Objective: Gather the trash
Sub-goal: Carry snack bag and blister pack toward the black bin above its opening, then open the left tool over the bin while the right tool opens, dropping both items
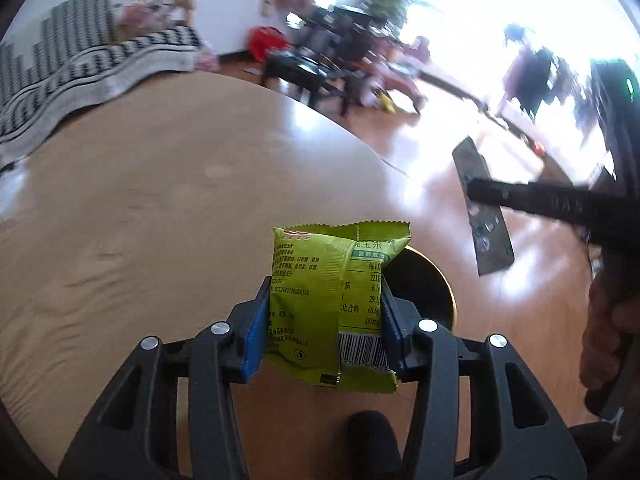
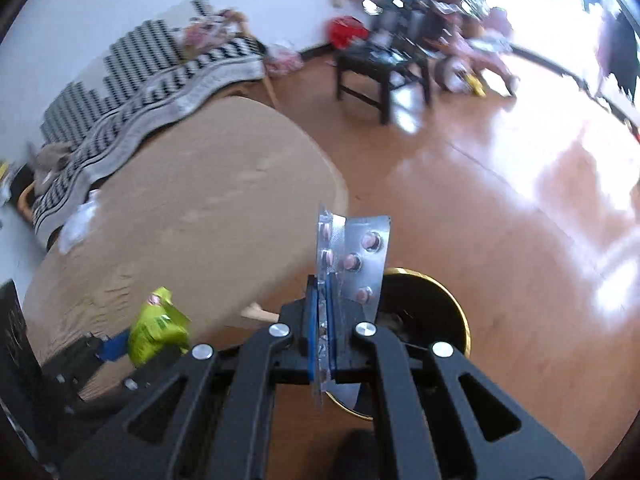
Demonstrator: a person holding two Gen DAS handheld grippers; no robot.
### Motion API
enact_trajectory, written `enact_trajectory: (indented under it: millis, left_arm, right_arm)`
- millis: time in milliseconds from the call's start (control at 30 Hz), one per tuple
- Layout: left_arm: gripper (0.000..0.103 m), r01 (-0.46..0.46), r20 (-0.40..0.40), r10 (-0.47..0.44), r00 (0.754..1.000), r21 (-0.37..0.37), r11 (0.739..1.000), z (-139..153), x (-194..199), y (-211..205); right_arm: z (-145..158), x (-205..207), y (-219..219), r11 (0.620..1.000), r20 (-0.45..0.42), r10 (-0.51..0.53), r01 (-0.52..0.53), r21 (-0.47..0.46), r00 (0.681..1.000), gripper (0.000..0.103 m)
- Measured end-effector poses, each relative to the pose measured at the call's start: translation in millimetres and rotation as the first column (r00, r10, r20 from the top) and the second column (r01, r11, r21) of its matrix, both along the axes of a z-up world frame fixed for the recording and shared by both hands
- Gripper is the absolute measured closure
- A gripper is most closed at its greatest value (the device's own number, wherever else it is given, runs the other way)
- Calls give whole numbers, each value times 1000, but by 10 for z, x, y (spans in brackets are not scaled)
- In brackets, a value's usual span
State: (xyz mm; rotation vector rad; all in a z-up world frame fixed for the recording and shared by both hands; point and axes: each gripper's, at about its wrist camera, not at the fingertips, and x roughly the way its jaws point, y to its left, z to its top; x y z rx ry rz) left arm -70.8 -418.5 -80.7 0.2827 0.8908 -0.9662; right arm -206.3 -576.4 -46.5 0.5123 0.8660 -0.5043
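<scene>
My left gripper (image 1: 324, 320) is shut on a green snack packet (image 1: 328, 296), held upright above the round wooden table's (image 1: 160, 208) near edge. A black bin with a gold rim (image 1: 424, 288) stands on the floor just behind and right of the packet. My right gripper (image 2: 324, 320) is shut on a silver blister pack with pink pills (image 2: 352, 256), held over the bin (image 2: 428, 312). The blister pack (image 1: 482, 216) and right gripper also show in the left wrist view at right. The green packet (image 2: 158, 332) and the left gripper show at lower left in the right wrist view.
A striped black-and-white cloth (image 2: 140, 92) drapes over the table's far side. White crumpled paper (image 2: 78, 224) lies at the table's left edge. A black stool (image 2: 380, 72) and clutter stand across the shiny wooden floor (image 2: 500, 208).
</scene>
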Motion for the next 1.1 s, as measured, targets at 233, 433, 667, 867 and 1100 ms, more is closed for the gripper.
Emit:
enact_trajectory:
  millis: [233,433,667,867,1100]
  left_arm:
    - [56,75,-29,-74,997,49,996,-388,-137,-401]
    - [56,86,-43,-84,996,50,995,-489,-56,-565]
    - [56,98,-57,-96,994,30,995,-508,-69,-641]
    - [55,133,-57,-132,990,19,991,-487,-136,-784]
    - [28,130,-90,-131,987,-20,991,-547,-113,-858]
  right_arm:
    - [-377,-104,-370,997,-96,-49,55,59,994,98]
    - [-445,-64,-389,996,-115,-56,63,60,992,98]
    - [-428,-46,-402,996,-111,-68,75,56,992,98]
    - [-392,-47,-389,994,-109,-103,107,34,989,98]
    - [-400,-52,-449,988,-132,-153,157,17,979,77]
